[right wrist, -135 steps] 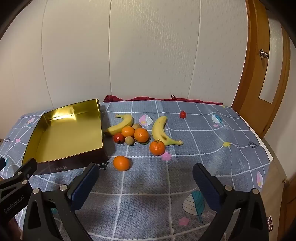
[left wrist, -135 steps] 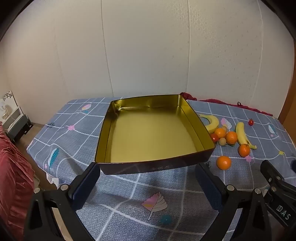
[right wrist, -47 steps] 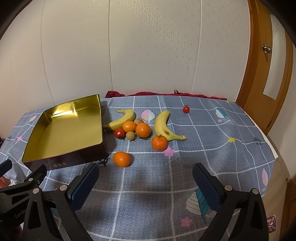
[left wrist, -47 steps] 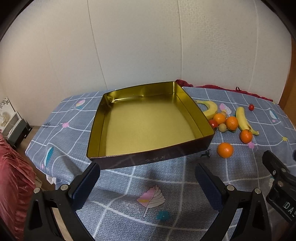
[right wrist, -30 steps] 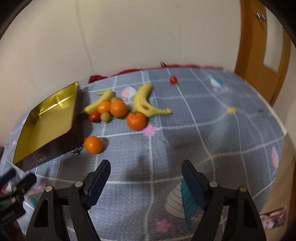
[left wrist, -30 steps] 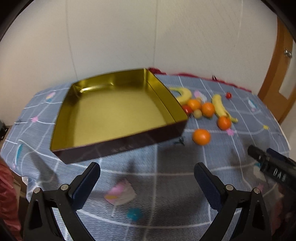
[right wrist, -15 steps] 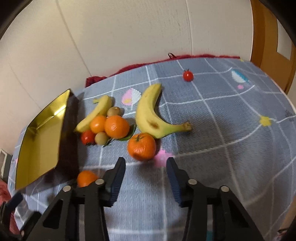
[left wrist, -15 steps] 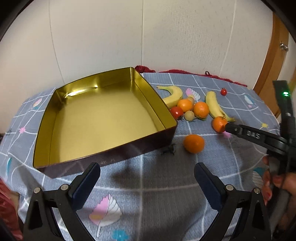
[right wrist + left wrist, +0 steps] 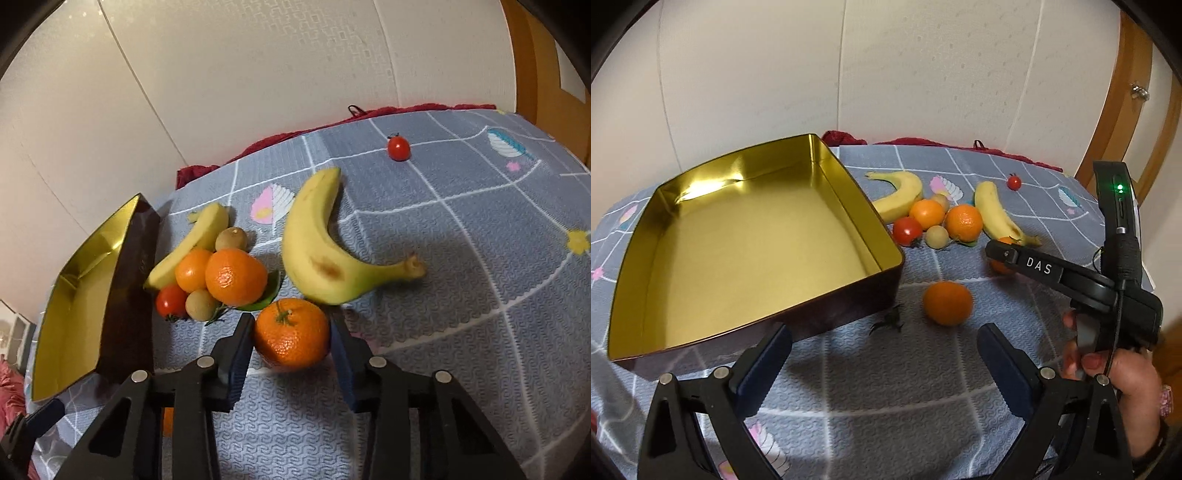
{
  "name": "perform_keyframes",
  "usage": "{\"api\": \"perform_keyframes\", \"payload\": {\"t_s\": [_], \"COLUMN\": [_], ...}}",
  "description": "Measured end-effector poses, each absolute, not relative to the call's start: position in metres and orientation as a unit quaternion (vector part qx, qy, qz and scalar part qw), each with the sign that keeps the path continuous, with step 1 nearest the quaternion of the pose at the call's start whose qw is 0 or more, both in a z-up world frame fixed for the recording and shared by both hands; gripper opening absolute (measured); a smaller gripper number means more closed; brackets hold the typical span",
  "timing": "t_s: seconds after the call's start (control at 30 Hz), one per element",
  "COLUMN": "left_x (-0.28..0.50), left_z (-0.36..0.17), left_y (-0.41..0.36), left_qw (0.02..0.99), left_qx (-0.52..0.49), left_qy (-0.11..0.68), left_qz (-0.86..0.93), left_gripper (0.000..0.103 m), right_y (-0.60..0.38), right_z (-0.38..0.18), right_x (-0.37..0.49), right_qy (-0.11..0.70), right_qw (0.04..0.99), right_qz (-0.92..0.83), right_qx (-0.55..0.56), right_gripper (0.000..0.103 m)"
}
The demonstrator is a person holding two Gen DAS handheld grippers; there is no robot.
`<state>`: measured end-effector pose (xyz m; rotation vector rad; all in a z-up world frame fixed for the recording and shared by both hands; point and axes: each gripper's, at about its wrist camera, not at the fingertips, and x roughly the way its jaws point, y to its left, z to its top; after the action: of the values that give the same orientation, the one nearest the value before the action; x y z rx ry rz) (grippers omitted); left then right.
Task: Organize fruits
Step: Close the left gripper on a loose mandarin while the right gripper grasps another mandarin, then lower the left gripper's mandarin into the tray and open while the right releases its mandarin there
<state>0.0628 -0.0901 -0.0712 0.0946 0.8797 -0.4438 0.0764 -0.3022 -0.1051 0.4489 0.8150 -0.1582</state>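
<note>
On the desk (image 9: 960, 391): you work over a grey cloth with a fine wavy weave, white grid lines and printed feathers.
Tin (image 9: 750, 243): one shallow rectangular box, shiny gold metal inside, dark maroon outside, standing at the left with nothing in it.
Bananas: two, smooth, curved and yellow; the larger banana (image 9: 317, 251) has a brown bruise, the smaller banana (image 9: 192, 243) lies just beside the tin.
Oranges: four, round with dimpled peel. Two oranges (image 9: 221, 275) sit touching in the cluster, one lone orange (image 9: 947, 302) lies near the tin's front corner, and one stalked orange (image 9: 291, 334) rests on the cloth in front of the larger banana.
Tomatoes: two, glossy red; a near tomato (image 9: 170, 301) in the cluster, a far tomato (image 9: 398, 148) well apart.
Small tan fruits (image 9: 201, 303): two, round and dull.
Your right tongs (image 9: 291, 343): they have just been closing, and now the blue pads sit narrow against both sides of the stalked orange.
Your left tongs (image 9: 882, 365): spread wide over bare cloth, gripping nothing.
</note>
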Motion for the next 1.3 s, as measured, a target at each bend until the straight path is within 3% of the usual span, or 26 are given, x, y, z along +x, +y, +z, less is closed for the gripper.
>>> {"api": "perform_keyframes", "payload": {"t_s": [0.2, 0.37, 0.43, 0.67, 0.83, 1.07, 1.3], "left_x": [0.066, 0.066, 0.066, 0.08, 0.081, 0.081, 0.066], "left_z": [-0.079, -0.08, -0.083, -0.097, -0.109, -0.108, -0.07], "left_y": [-0.111, -0.137, -0.148, -0.165, -0.17, -0.156, -0.124], "left_qw": [0.871, 0.871, 0.871, 0.867, 0.86, 0.861, 0.879], "left_qx": [0.06, 0.089, 0.112, 0.142, 0.167, 0.128, 0.095], "left_qy": [0.428, 0.408, 0.4, 0.401, 0.399, 0.395, 0.347], "left_qz": [-0.232, -0.26, -0.264, -0.258, -0.27, -0.293, -0.313], "left_gripper": [0.098, 0.084, 0.072, 0.06, 0.041, 0.04, 0.041], "right_y": [-0.308, -0.322, -0.328, -0.324, -0.319, -0.318, -0.304], "right_z": [-0.101, -0.09, -0.088, -0.082, -0.077, -0.075, -0.07], "right_x": [0.057, 0.042, 0.039, 0.039, 0.039, 0.039, 0.044], "right_qy": [0.373, 0.332, 0.323, 0.31, 0.305, 0.301, 0.297], "right_qw": [0.893, 0.905, 0.903, 0.908, 0.912, 0.913, 0.921], "right_qz": [-0.07, -0.107, -0.11, -0.099, -0.095, -0.097, -0.081], "right_qx": [0.241, 0.245, 0.26, 0.263, 0.257, 0.258, 0.238], "right_gripper": [0.041, 0.041, 0.041, 0.041, 0.041, 0.041, 0.041]}}
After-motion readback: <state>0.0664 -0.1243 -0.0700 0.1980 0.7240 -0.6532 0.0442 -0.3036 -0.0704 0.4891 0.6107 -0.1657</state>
